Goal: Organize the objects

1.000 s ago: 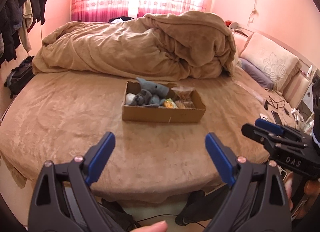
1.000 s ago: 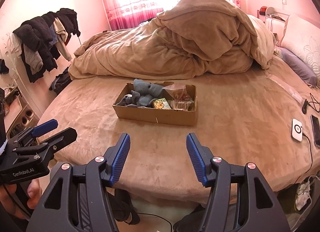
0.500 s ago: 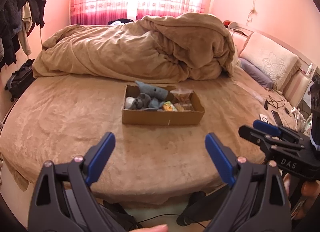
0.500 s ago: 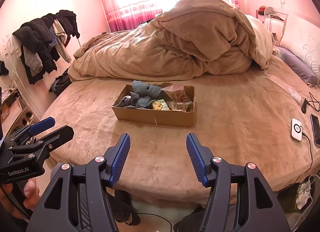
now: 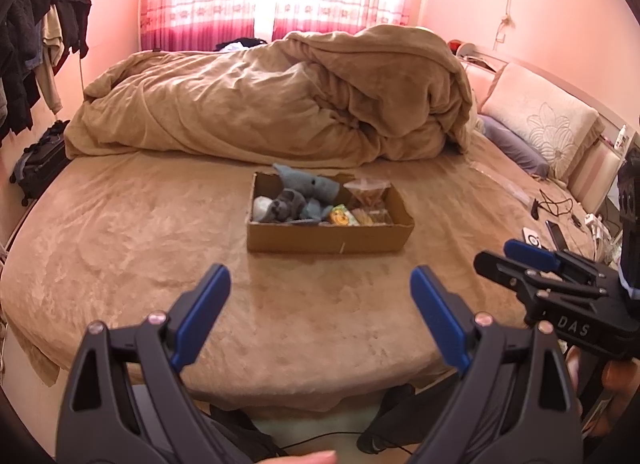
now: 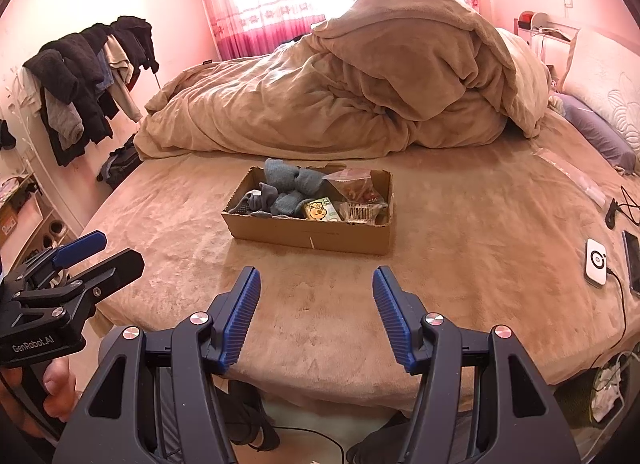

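A shallow cardboard box (image 5: 328, 238) (image 6: 308, 234) sits on the tan bed. It holds a grey-blue plush shark (image 5: 308, 184) (image 6: 290, 178), a small grey plush (image 5: 286, 206), a yellow-green snack packet (image 5: 342, 218) (image 6: 320, 210) and clear snack bags (image 5: 366, 192) (image 6: 354, 188). My left gripper (image 5: 320, 288) is open and empty, above the bed's near edge, well short of the box. My right gripper (image 6: 316, 288) is open and empty, also short of the box. Each gripper shows at the side of the other's view: the right one in the left wrist view (image 5: 520, 258), the left one in the right wrist view (image 6: 92, 254).
A heaped tan duvet (image 5: 280, 100) (image 6: 360, 84) lies behind the box. Pillows (image 5: 540, 132) are at the right. A white charger (image 6: 596, 262), a phone (image 6: 632, 260) and cables (image 5: 556, 204) lie near the bed's right edge. Clothes (image 6: 84, 80) hang on the left wall.
Both grippers have drawn back and risen slightly, so the box looks a little farther away. Both stay open and empty.
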Available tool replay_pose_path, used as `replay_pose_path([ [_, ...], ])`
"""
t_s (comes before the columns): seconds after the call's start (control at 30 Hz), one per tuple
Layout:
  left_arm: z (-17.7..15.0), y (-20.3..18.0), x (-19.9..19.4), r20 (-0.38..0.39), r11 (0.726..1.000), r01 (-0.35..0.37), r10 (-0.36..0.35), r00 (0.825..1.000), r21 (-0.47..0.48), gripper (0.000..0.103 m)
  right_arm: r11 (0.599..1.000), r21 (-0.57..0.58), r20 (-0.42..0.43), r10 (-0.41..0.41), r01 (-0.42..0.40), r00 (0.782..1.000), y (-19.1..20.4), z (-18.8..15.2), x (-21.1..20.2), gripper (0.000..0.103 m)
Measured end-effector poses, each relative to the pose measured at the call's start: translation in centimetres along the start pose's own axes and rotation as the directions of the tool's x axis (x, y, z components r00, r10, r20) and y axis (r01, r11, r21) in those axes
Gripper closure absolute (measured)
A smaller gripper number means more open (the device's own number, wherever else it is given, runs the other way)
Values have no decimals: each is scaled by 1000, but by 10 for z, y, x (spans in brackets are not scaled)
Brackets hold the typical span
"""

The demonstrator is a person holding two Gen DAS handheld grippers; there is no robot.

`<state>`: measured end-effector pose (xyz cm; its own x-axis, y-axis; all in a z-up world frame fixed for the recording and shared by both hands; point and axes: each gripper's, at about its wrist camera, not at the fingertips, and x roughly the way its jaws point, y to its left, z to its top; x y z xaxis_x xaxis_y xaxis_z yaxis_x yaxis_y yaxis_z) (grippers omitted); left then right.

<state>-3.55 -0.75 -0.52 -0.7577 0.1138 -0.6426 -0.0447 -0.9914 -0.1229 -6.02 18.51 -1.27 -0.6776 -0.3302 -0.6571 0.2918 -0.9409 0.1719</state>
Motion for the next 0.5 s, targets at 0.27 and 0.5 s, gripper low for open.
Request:
replay_pose_path([
  [0.27,2,2,5,-2,1000,0,0,1000,-7,10,1000,0,-2,0,0,1000,0,2,3,41],
  [0.5,2,6,9,-8,1000,2,-2,1000,-13,9,1000,-1,-6,1,-1,1000,-2,2,9,41],
])
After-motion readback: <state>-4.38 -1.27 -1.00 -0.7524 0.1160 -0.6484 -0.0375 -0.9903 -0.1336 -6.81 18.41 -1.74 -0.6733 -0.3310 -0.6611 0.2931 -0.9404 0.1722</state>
